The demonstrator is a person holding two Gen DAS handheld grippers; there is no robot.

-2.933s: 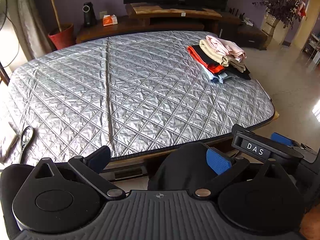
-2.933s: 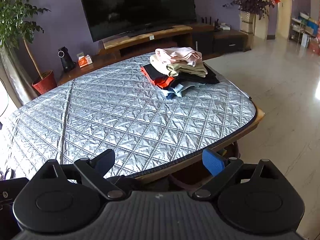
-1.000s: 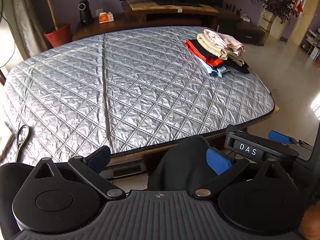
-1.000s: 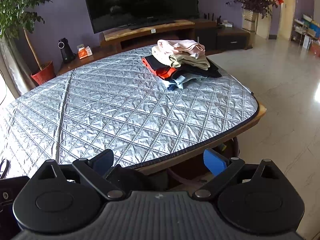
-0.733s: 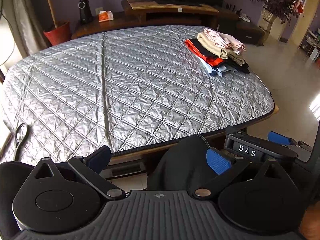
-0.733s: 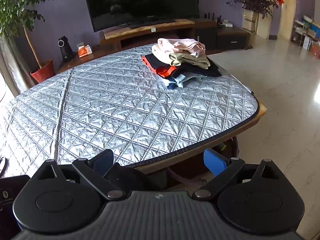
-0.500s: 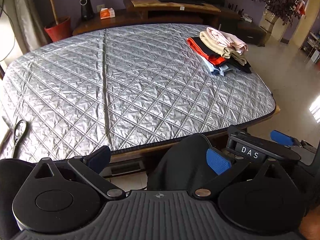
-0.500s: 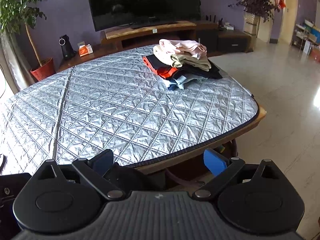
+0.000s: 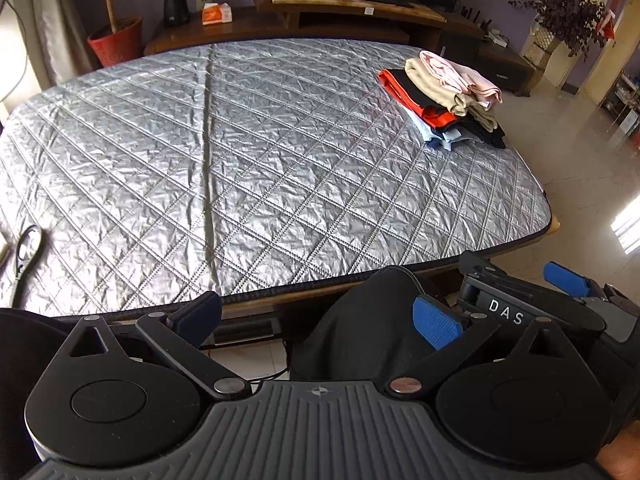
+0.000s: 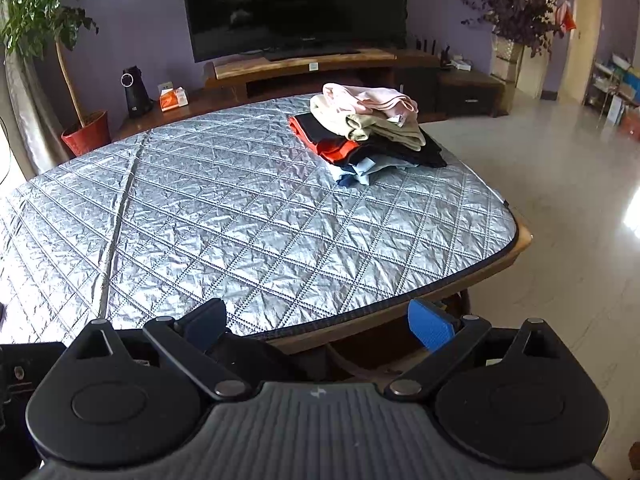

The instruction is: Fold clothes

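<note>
A stack of folded clothes, pink and beige on top with orange, black and light blue below, lies at the far right of the silver quilted table. It also shows in the right wrist view on the same table. My left gripper is open and empty, held off the table's near edge. My right gripper is open and empty, also off the near edge. The right gripper's body marked DAS shows at the lower right of the left wrist view.
Black scissors lie at the table's left edge. A dark trouser leg is below the left gripper. Behind the table stand a TV on a wooden stand, a potted plant and a black speaker.
Both grippers have drifted slightly, so the table and stack shift a little in view. Both stay open and empty.
</note>
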